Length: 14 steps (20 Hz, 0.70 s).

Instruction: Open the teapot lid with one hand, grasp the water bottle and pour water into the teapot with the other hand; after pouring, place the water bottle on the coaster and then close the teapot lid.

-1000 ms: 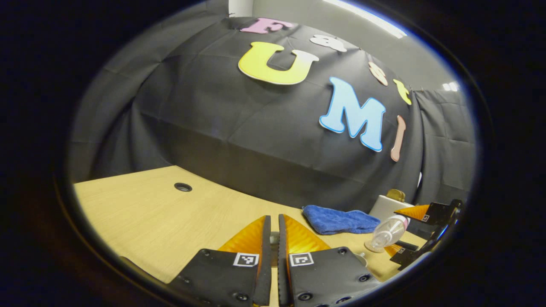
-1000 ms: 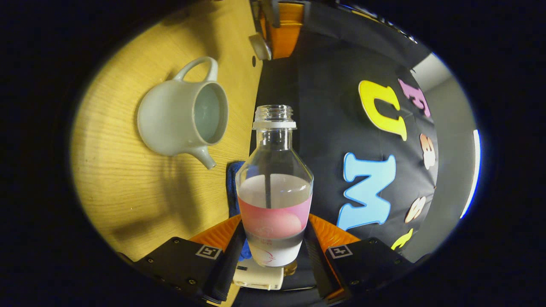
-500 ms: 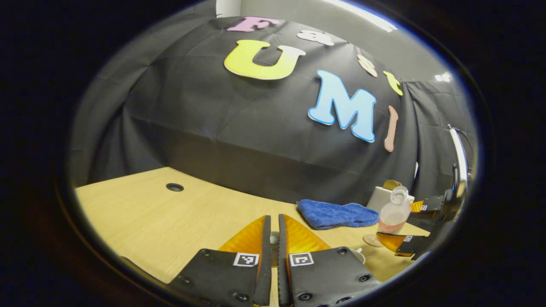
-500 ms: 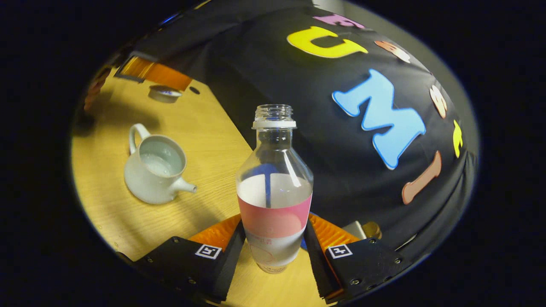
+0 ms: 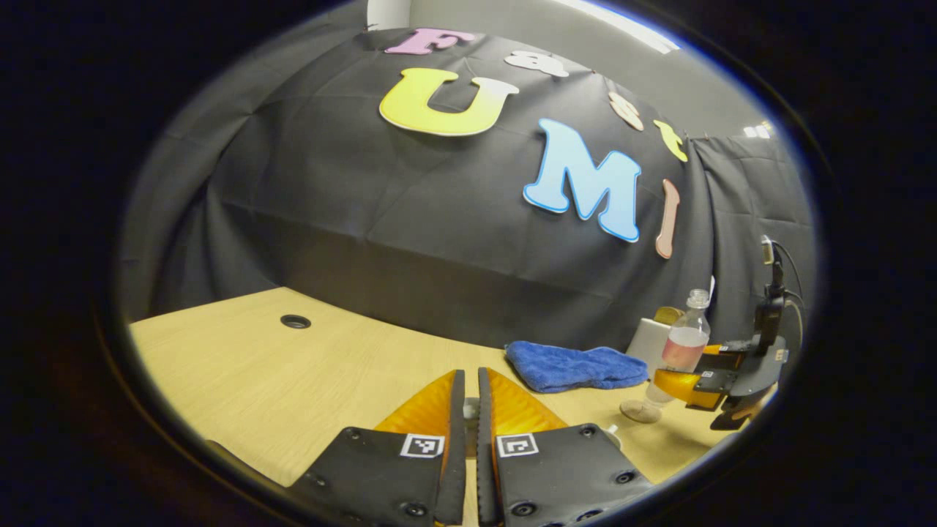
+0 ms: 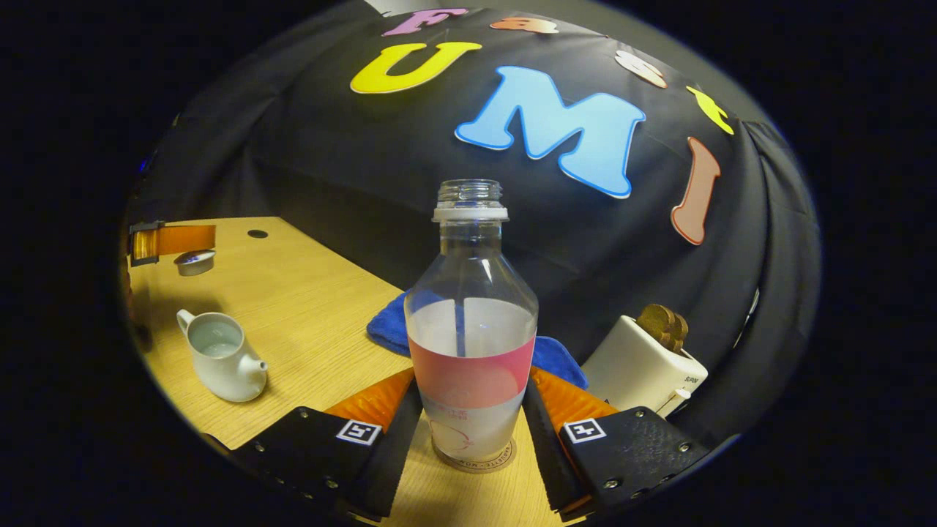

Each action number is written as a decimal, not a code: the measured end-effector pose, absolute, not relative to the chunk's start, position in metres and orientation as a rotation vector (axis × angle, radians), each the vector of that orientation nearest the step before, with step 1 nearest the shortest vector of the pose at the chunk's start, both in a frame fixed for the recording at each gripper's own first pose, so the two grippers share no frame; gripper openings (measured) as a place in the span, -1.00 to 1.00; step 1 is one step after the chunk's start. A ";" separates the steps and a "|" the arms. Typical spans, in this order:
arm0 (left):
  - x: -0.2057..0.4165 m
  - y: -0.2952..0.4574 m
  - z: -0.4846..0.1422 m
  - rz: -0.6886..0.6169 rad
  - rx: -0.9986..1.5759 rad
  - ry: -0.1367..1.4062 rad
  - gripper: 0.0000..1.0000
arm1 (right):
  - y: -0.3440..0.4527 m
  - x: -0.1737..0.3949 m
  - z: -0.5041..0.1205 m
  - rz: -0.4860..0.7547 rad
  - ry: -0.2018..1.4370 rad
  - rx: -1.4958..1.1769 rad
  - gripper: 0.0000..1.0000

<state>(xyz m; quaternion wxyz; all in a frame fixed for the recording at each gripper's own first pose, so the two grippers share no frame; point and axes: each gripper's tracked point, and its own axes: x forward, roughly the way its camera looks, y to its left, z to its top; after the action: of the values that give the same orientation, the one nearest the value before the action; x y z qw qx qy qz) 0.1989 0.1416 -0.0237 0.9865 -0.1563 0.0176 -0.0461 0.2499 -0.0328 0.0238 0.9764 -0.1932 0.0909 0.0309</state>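
Right hand-held gripper (image 6: 468, 432) clamped on upright bottle (image 6: 471, 322) over coaster (image 6: 474, 461), apparently resting there; left hand-held gripper (image 5: 470, 399) pinching lid (image 6: 195, 261), with open teapot (image 6: 219, 356) lying down-left of bottle, nearer the left one.

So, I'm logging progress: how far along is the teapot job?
Done: the teapot is open with water inside. In hand: the right gripper holds the water bottle upright over the coaster. To do: release it, then the left gripper returns the lid.
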 end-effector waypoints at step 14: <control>0.200 0.137 -0.025 -0.097 -0.293 0.042 -0.72 | -0.064 0.274 -0.010 0.017 0.254 -0.100 0.51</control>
<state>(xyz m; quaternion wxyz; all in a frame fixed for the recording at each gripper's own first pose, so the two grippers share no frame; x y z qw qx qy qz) 0.2000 0.1370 -0.0246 0.9879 -0.1458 0.0207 -0.0482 0.2736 -0.0642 -0.0095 0.9906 -0.0500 0.1267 0.0087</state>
